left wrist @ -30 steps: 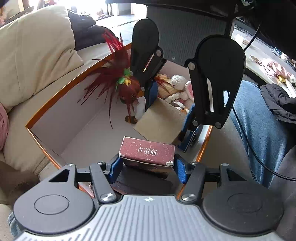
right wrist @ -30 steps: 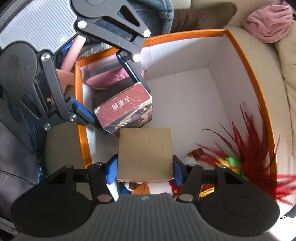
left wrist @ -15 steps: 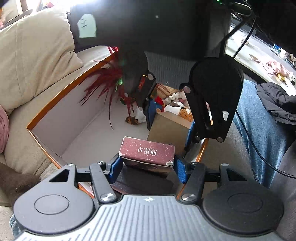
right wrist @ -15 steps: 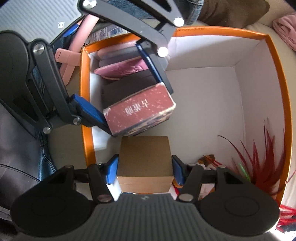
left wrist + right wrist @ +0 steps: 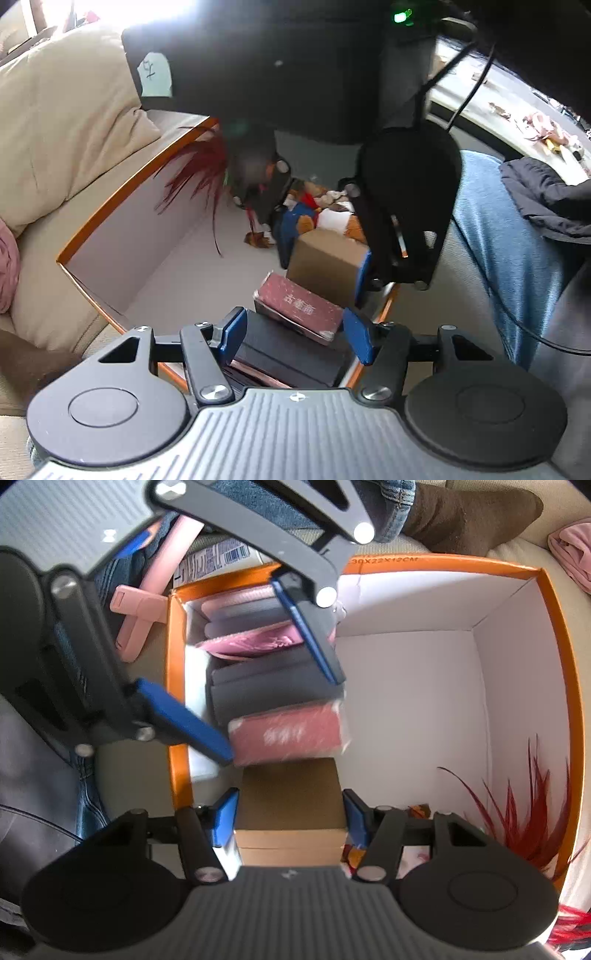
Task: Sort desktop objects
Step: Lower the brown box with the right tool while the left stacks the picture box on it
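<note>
A dark red box with white characters lies tilted on a dark grey box inside the orange-rimmed carton. My left gripper is open around its near end, and a gap shows at the left pad. In the right wrist view the red box is blurred, just past the left gripper. My right gripper points down, shut on a plain brown cardboard box. That brown box sits right behind the red one.
A red feather toy and small plush figures fill the carton's far end. Pink and grey flat cases stack at its near end. A pink stand lies outside. A beige cushion and a person's jeans leg flank the carton.
The red box has come out of the left pads' grip, tilted and dropped onto the dark box. The right gripper has brought the brown box closer, up against the red box.
</note>
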